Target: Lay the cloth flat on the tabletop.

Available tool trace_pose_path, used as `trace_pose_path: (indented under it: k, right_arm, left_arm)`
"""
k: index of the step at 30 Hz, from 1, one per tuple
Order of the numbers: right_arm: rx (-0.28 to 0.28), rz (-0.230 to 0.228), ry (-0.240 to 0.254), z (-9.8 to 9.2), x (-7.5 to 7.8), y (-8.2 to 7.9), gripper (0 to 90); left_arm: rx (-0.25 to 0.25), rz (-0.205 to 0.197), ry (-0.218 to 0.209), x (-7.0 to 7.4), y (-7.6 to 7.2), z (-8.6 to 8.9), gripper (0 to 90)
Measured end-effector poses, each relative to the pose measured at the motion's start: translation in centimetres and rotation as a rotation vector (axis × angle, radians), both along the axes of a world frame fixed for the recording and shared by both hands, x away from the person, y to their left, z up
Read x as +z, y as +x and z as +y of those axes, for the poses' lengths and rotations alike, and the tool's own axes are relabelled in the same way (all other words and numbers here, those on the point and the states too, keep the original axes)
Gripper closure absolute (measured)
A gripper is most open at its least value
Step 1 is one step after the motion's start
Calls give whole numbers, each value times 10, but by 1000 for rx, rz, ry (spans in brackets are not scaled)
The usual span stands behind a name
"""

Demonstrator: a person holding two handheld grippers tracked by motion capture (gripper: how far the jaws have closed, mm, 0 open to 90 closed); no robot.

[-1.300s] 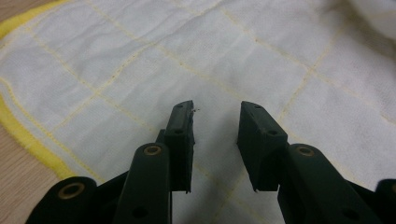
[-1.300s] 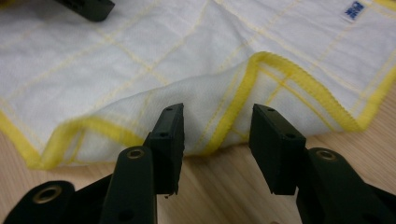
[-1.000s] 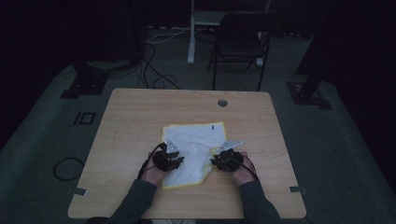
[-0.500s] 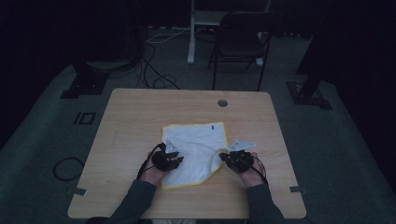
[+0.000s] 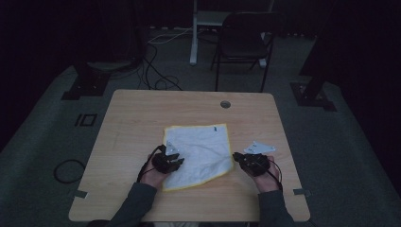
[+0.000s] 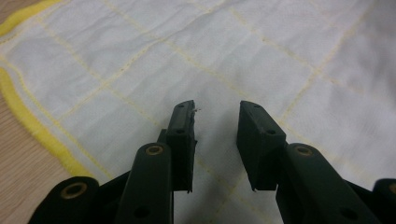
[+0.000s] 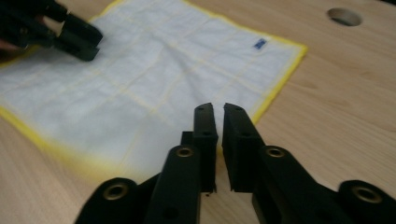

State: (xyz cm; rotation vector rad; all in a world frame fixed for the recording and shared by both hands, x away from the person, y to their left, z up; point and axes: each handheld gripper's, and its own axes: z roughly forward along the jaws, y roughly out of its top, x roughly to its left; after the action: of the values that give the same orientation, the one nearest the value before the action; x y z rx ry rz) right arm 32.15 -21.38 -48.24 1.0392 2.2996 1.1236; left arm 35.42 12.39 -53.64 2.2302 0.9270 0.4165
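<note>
While the cloth (image 5: 198,153) lies flat mid-frame on the bench (image 5: 142,118), the left gripper (image 6: 215,123) sits half open over it, holding nothing. The right gripper (image 7: 219,112), nearly shut and empty, should come in low and pinch the yellow edge.

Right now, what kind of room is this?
Probably a dim lab or recording studio: a wooden table with a white cloth sits on grey carpet, with loose cables, a folding chair and dark stands around it.
</note>
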Motion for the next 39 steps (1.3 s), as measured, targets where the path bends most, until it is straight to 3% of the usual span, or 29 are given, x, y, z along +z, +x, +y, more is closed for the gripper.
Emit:
trace_pose_path:
  k: [3,11,16,17,25,29,34,39]
  right_arm:
    - [-14,-7,17,-4,2,0,824]
    - [-29,3,-15,4,-7,6,728]
    - [-27,15,-21,16,-25,18,646]
    - [-33,24,-43,23,-36,25,629]
    - [-49,59,-59,38,-58,39,619]
    - [-47,71,-54,37,-60,36,620]
    - [-43,79,-26,34,-62,29,620]
    - [-34,79,-35,36,-61,19,621]
  left_arm:
    - [1,-1,-2,0,0,2,673]
    - [7,-8,-19,-2,-1,4,668]
    - [15,-12,-18,-2,-5,8,649]
    - [22,-10,-23,-1,-7,11,646]
    - [47,2,-26,-1,-13,24,646]
    - [49,-16,7,0,-18,22,651]
    - [54,-3,-13,-1,-22,27,653]
    - [60,0,-21,-1,-28,31,653]
